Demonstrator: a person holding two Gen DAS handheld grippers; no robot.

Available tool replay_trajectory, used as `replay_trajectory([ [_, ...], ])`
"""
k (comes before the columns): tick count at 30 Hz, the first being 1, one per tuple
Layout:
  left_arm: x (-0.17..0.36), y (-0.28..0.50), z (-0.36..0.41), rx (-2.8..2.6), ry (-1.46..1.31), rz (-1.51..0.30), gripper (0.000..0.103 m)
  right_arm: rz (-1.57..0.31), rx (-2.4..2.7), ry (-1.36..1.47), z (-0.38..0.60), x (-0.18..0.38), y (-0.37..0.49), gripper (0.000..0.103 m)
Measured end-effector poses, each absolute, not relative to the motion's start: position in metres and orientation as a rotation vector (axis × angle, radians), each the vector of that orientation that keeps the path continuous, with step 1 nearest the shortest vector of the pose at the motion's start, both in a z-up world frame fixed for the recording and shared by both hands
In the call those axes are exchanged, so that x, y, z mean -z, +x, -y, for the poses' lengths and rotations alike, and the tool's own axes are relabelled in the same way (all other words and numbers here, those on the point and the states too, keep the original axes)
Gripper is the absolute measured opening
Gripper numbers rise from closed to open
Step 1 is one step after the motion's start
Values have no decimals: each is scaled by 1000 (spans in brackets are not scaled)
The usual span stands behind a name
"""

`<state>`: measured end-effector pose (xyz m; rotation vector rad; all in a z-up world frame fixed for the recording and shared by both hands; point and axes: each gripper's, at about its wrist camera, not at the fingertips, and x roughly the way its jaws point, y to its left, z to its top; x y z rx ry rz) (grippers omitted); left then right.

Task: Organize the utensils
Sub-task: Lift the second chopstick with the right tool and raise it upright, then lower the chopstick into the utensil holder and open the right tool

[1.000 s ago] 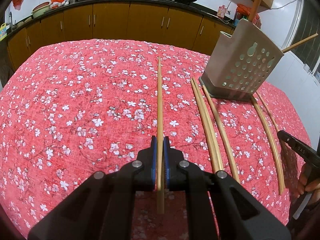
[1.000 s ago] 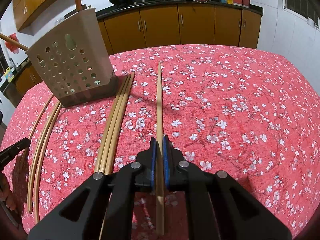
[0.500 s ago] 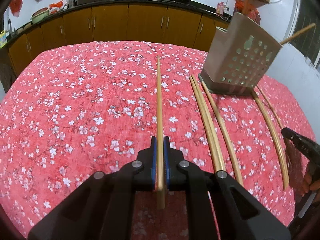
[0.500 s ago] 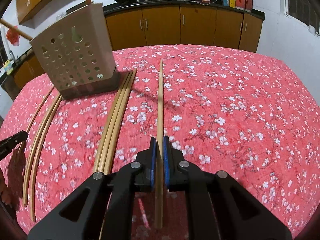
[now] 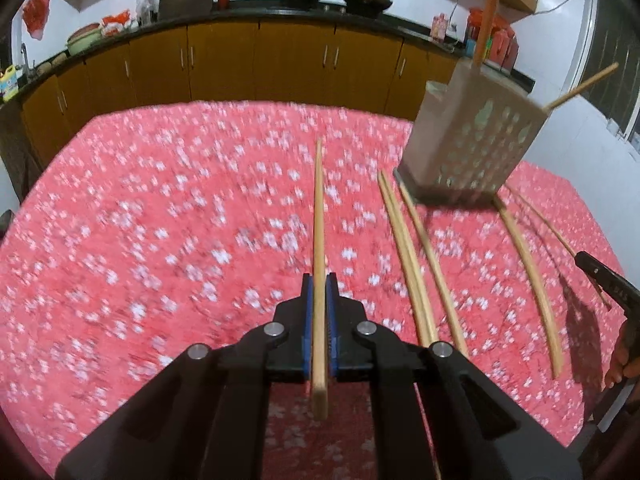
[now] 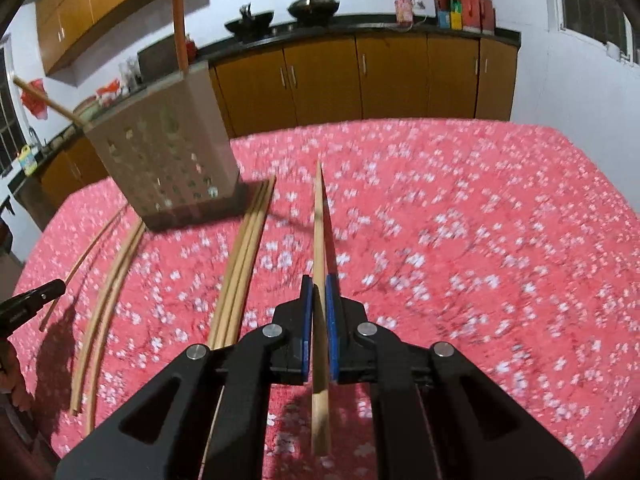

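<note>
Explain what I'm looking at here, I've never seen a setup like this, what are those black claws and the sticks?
There is no robot. A person holds a hand-held gripper in each hand, and each has a wide-angle camera looking along its two fingers. So one picture is the view from the left gripper and the other from the right gripper.

Each black claw with blue pads is shut on one chopstick: the left chopstick and the right chopstick.

Below is a table with a red floral tablecloth. On it stands a perforated utensil holder with two sticks already poking out, and more loose chopsticks lie beside it. Behind are kitchen cabinets.
</note>
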<state>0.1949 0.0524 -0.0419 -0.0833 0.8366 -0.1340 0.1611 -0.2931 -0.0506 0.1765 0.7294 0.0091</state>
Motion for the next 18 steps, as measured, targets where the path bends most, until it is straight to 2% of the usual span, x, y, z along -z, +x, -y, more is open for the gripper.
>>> replay_trajectory([
  [18,-67,161,-66,155,-113,-506,8,-456,-8,182,300,-27,141,7],
])
